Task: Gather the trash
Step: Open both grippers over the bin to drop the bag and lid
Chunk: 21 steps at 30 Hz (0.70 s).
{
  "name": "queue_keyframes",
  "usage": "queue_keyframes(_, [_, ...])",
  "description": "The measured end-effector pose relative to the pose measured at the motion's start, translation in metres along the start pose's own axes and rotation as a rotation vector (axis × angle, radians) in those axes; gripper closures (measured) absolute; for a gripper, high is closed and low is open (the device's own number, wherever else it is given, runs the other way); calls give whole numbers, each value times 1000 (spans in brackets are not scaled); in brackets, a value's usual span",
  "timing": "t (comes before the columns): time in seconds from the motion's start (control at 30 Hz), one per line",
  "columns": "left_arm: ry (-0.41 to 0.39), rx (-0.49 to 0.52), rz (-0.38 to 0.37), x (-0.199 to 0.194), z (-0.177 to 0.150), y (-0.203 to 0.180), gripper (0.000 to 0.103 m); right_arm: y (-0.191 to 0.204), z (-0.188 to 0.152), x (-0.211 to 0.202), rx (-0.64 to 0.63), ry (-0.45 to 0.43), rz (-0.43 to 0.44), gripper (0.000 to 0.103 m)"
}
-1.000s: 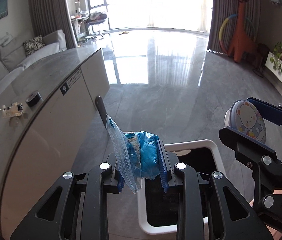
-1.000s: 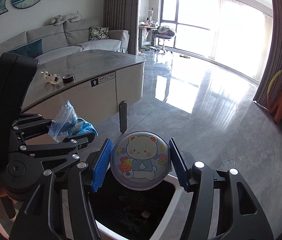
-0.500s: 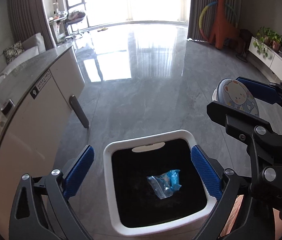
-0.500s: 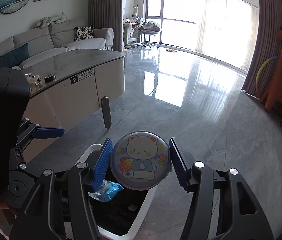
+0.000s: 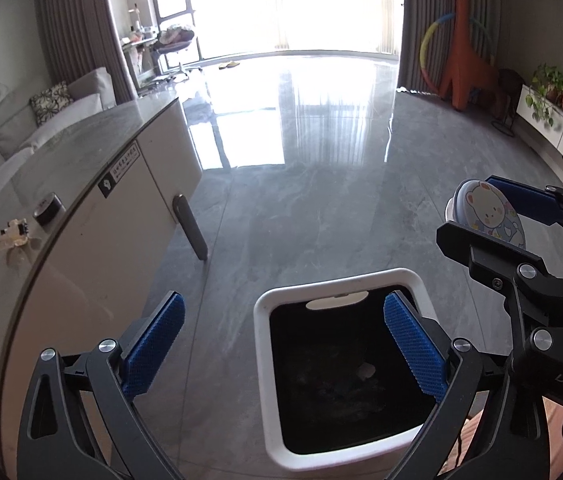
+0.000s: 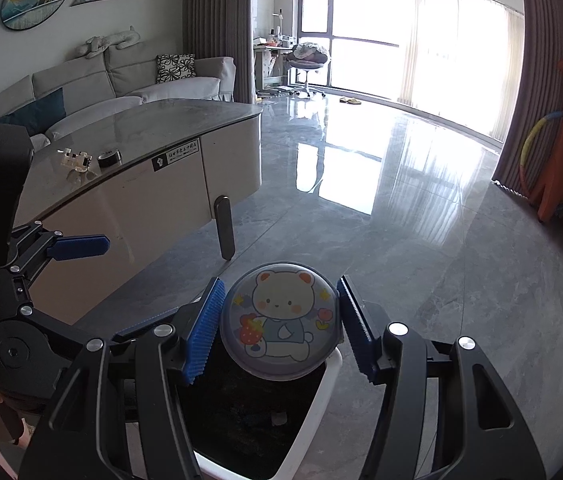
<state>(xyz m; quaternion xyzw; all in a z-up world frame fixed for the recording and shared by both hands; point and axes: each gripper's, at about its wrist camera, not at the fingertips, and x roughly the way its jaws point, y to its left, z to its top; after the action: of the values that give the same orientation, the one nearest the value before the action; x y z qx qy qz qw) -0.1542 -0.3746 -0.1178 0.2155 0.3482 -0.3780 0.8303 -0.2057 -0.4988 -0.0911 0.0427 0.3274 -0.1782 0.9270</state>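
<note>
A white trash bin [image 5: 277,300] with a black liner stands on the grey floor below both grippers; it also shows in the right wrist view [image 6: 327,376]. My left gripper [image 5: 281,344] is open and empty above the bin. My right gripper [image 6: 279,324] is shut on a round container with a bear picture [image 6: 279,316], held over the bin's right rim; the container also shows in the left wrist view [image 5: 489,212]. A small pale scrap [image 5: 366,369] lies in the dark liner. The blue plastic bag is hard to make out in the dark bin.
A curved grey-topped table [image 5: 81,152] stands to the left, with a small white toy [image 5: 7,234] and a black tape roll [image 5: 48,214] on it. A sofa [image 6: 121,80] is behind it. An orange giraffe [image 5: 465,40] and a white cabinet with plants [image 5: 553,120] are at the right.
One second ago my left gripper held the blue plastic bag. It opened and the bag fell into the bin. The left gripper has since drawn back; the right gripper keeps its hold on the container.
</note>
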Motion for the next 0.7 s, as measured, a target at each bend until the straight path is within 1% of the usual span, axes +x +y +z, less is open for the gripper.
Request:
queue_keyframes(0.23, [1, -25, 50, -3, -3, 24, 4, 4, 2, 4, 5, -3, 17, 44])
queue_keyframes(0.37, [-3, -47, 67, -7, -7, 34, 4, 10, 2, 3, 2, -14, 19, 44])
queue_keyframes(0.53, [-15, -85, 105, -11, -10, 54, 4, 19, 3, 6, -19, 3, 29, 44])
queue_keyframes(0.7, [-14, -138, 107, -15, -7, 71, 4, 26, 2, 9, -28, 17, 42, 44])
